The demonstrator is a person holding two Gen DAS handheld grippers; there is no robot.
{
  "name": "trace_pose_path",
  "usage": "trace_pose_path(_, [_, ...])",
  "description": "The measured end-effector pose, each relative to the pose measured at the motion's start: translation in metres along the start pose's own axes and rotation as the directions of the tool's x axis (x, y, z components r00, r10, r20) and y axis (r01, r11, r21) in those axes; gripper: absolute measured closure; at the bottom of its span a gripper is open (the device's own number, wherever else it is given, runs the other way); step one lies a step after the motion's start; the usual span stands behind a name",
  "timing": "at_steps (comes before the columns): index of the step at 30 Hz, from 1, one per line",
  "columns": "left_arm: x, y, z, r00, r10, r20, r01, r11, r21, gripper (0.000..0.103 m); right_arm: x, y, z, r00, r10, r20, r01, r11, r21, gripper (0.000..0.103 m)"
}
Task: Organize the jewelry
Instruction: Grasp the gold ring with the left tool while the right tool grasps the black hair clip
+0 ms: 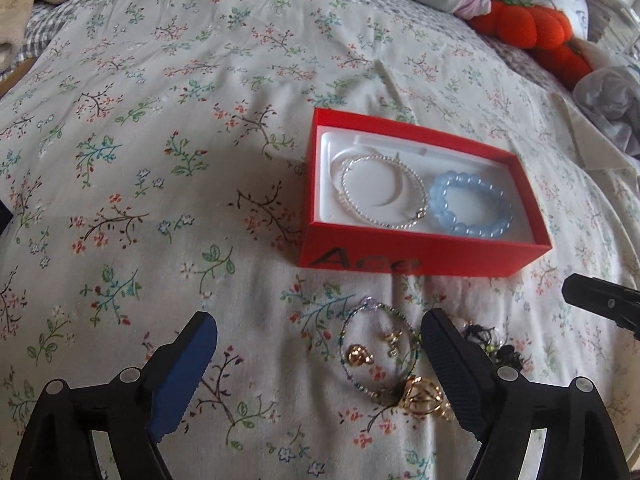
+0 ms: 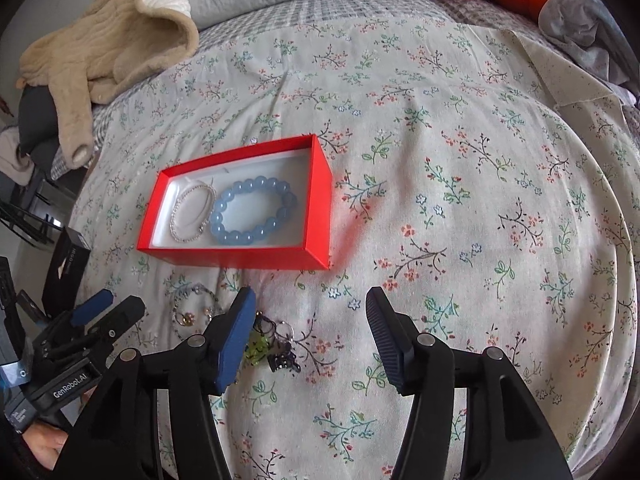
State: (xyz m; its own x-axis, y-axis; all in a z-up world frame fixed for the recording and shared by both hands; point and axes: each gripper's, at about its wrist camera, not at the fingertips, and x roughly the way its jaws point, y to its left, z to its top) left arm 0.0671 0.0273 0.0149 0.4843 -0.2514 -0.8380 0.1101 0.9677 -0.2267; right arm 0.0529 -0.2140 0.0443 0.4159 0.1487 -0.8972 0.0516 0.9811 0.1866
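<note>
My left gripper point(image 1: 320, 364) hangs wide open over a floral bedsheet point(image 1: 160, 160), a green beaded bracelet point(image 1: 376, 348) and gold charms point(image 1: 420, 398) between its fingers; beyond, a red box point(image 1: 400, 258) holds silver point(image 1: 382, 192) and blue bead bracelets point(image 1: 470, 210).

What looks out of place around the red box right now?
Several pieces lie loose on the bedspread in front of the red box: a thin beaded bracelet, gold charms and a dark tangle. Only the blue bead bracelet and silver bracelet are boxed.
</note>
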Motion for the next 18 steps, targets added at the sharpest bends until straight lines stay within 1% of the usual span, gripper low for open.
trace_pose_path(4, [0.002, 0.005, -0.011, 0.999, 0.030, -0.038, -0.031, 0.999, -0.012, 0.015, 0.002, -0.003, -0.010, 0.999, -0.035, -0.036, 0.035, 0.999, 0.003, 0.043])
trace_pose_path(7, [0.004, 0.006, -0.019, 0.997, 0.036, -0.072, -0.038, 0.999, -0.024, 0.015, 0.003, -0.008, -0.018, 0.997, -0.041, -0.058, 0.043, 0.999, 0.024, 0.043])
trace_pose_path(13, [0.007, -0.006, -0.027, 0.993, 0.007, -0.122, -0.006, 1.000, 0.005, 0.015, 0.008, -0.011, -0.028, 0.995, -0.032, -0.099, 0.037, 0.998, 0.054, 0.043])
trace_pose_path(17, [0.006, -0.018, -0.031, 0.990, -0.053, -0.127, 0.058, 0.998, 0.032, 0.016, 0.009, -0.010, -0.029, 0.994, -0.033, -0.101, 0.039, 0.998, 0.057, 0.042])
trace_pose_path(18, [0.006, -0.022, -0.032, 0.990, -0.066, -0.128, 0.072, 0.997, 0.041, 0.019, 0.009, -0.011, -0.028, 0.994, -0.032, -0.100, 0.039, 0.997, 0.060, 0.042])
